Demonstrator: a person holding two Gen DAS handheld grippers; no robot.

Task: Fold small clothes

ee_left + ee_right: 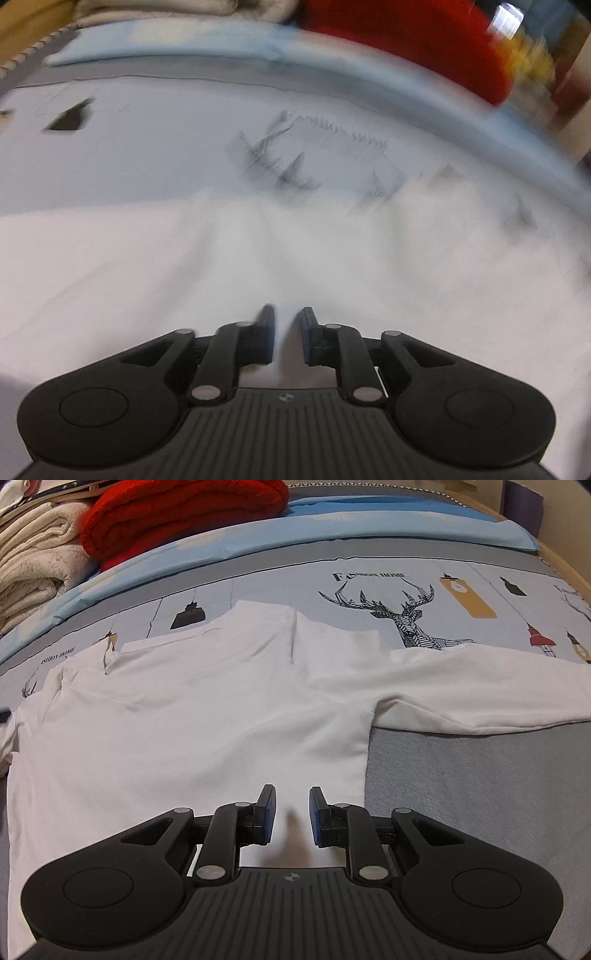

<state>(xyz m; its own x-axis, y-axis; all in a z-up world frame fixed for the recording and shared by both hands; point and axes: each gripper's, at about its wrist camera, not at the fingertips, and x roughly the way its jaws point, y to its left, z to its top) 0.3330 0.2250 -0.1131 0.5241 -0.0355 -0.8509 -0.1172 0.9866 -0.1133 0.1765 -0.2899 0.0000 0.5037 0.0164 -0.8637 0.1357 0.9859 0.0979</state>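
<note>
- "FASHION HOME" is printed in dark capitals on the pale bedsheet, above a deer drawing.
- The same words repeat at the sheet's left, partly cut off by the white garment.
- The left wrist view shows them blurred.

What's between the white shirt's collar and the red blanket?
Only bedding, seen in the right wrist view: the deer-print duvet next to the white shirt, then a blue sheet before the red blanket.

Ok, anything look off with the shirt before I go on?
Mostly flat. The shirt has its collar area rucked near the far edge, with a crease down the middle, and its left side is bunched. No damage visible.
</note>
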